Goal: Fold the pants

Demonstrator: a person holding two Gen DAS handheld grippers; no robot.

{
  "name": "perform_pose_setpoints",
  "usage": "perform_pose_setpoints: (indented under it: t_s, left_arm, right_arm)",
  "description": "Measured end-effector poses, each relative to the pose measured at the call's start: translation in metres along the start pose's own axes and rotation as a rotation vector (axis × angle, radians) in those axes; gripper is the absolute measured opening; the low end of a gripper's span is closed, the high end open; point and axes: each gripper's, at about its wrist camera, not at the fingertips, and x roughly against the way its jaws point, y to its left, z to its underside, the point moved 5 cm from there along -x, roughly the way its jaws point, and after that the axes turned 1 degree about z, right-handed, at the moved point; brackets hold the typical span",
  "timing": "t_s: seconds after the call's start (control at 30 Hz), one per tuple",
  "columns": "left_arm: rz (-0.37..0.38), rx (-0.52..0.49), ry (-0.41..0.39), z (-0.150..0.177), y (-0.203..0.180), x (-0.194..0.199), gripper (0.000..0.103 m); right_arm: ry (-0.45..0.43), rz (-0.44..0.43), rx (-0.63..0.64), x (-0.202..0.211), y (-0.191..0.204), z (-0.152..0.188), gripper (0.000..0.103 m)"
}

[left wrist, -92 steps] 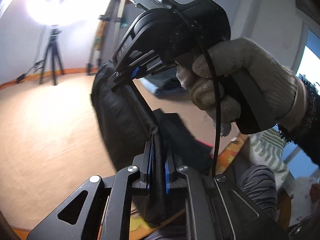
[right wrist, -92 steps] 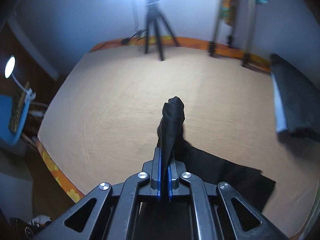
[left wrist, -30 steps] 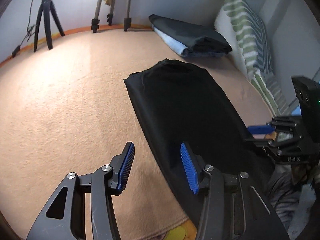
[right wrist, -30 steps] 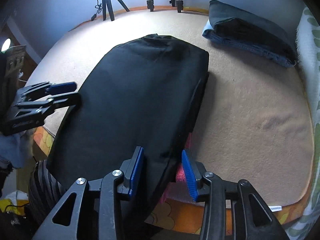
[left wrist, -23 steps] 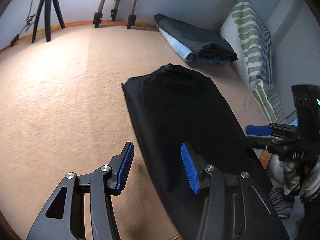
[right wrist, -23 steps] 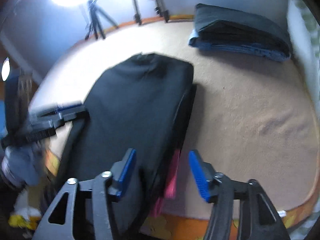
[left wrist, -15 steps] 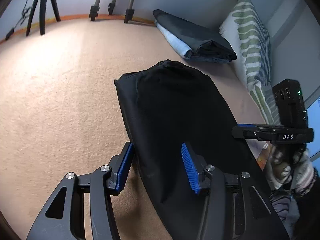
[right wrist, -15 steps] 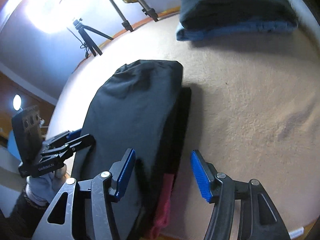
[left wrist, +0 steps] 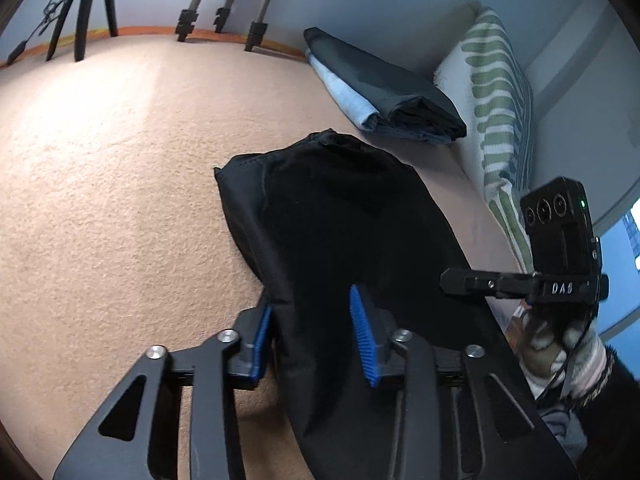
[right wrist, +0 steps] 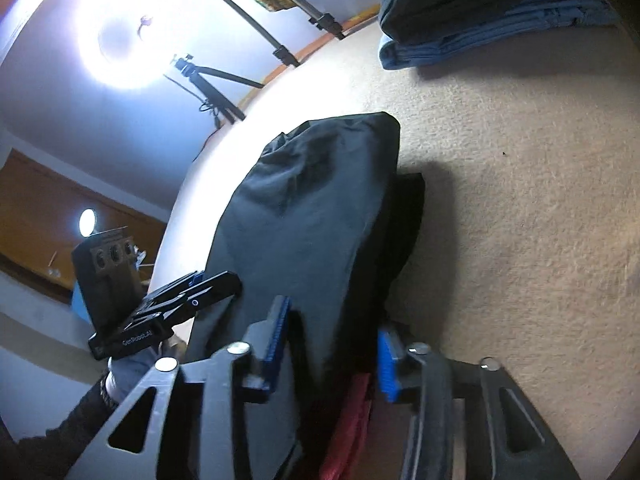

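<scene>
A beige bed [left wrist: 120,160] carries the black pants [left wrist: 344,216], laid lengthwise ahead of both grippers. The left gripper [left wrist: 316,332] and right gripper [right wrist: 332,340] each straddle a near edge, jaws released. Closing well should catch every layer evenly before lifting.

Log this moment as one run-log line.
stage: regrasp for next fold | black pants: flat on bed | left gripper: open, straddling near-left edge | right gripper: open, straddling near-right edge
</scene>
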Motion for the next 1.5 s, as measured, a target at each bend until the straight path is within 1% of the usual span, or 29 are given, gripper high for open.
perform_pose_setpoints:
  t_s: [0.03,0.07,0.1,0.2,0.3,0.43,0.6,0.73,0.8,0.87,0.97,1.03,1.07,1.1,1.13,1.23,1.3,1.33,1.4,1.43,1.5]
  left_arm:
    - [0.002,0.003,-0.004,0.000,0.000,0.002,0.022]
    - [0.003,0.001,-0.007,0.000,0.000,0.003,0.019]
    - [0.003,-0.004,-0.012,-0.001,-0.002,0.005,0.018]
    - [0.006,-0.032,-0.028,-0.002,-0.009,0.012,0.013]
    - [0.007,-0.057,-0.047,-0.003,-0.017,0.019,0.010]
    - [0.022,-0.074,-0.066,-0.007,-0.027,0.029,0.008]
    - [0.022,-0.130,-0.094,-0.010,-0.042,0.042,0.008]
    - [0.037,-0.157,-0.120,-0.016,-0.056,0.052,0.007]
    - [0.029,-0.195,-0.132,-0.021,-0.065,0.055,0.007]
    - [0.009,-0.229,-0.135,-0.024,-0.069,0.053,0.007]
    - [-0.006,-0.180,-0.098,-0.026,-0.057,0.039,0.007]
    - [-0.024,-0.154,-0.081,-0.021,-0.046,0.030,0.007]
    - [-0.038,-0.147,-0.075,-0.020,-0.040,0.026,0.007]
    - [-0.047,-0.140,-0.070,-0.019,-0.037,0.024,0.007]
    - [-0.060,-0.121,-0.060,-0.019,-0.028,0.020,0.007]
    - [-0.076,-0.093,-0.038,-0.018,-0.012,0.014,0.007]
    - [-0.072,-0.077,-0.027,-0.016,-0.006,0.012,0.007]
    - [-0.063,-0.070,-0.024,-0.015,-0.005,0.011,0.007]
    - [-0.051,-0.059,-0.021,-0.014,-0.003,0.008,0.007]
    - [-0.049,-0.051,-0.020,-0.013,0.000,0.008,0.009]
    - [-0.036,-0.038,-0.010,-0.013,0.002,0.003,0.010]
  right_arm:
    - [-0.007,0.011,0.000,0.002,0.001,0.001,0.031]
    - [-0.017,0.014,-0.002,0.005,0.002,0.001,0.026]
    - [-0.027,0.017,-0.003,0.009,0.004,0.001,0.022]
    - [-0.049,0.033,0.023,0.019,0.016,0.002,0.014]
    - [-0.058,0.071,0.050,0.023,0.026,0.002,0.010]
    - [-0.083,0.098,0.074,0.031,0.038,0.001,0.008]
    - [-0.117,0.127,0.104,0.047,0.055,0.004,0.006]
    - [-0.159,0.128,0.124,0.060,0.067,0.003,0.005]
    - [-0.170,0.141,0.156,0.067,0.075,0.000,0.005]
    - [-0.173,0.162,0.159,0.071,0.074,-0.003,0.005]
    - [-0.137,0.176,0.122,0.064,0.062,-0.004,0.004]
    - [-0.092,0.181,0.100,0.053,0.050,-0.004,0.008]
    - [-0.071,0.217,0.078,0.046,0.040,-0.004,0.018]
    - [-0.059,0.247,0.062,0.041,0.033,-0.004,0.035]
    - [-0.054,0.259,0.051,0.037,0.025,-0.004,0.039]
    - [-0.040,0.248,0.029,0.026,0.010,-0.007,0.043]
    - [-0.034,0.224,0.024,0.019,0.003,-0.009,0.054]
    - [-0.048,0.208,0.031,0.020,0.004,-0.011,0.054]
    - [-0.050,0.160,0.027,0.020,0.008,-0.014,0.062]
    - [-0.048,0.130,0.021,0.018,0.009,-0.016,0.063]
    - [-0.051,0.122,0.041,0.016,0.013,-0.018,0.063]
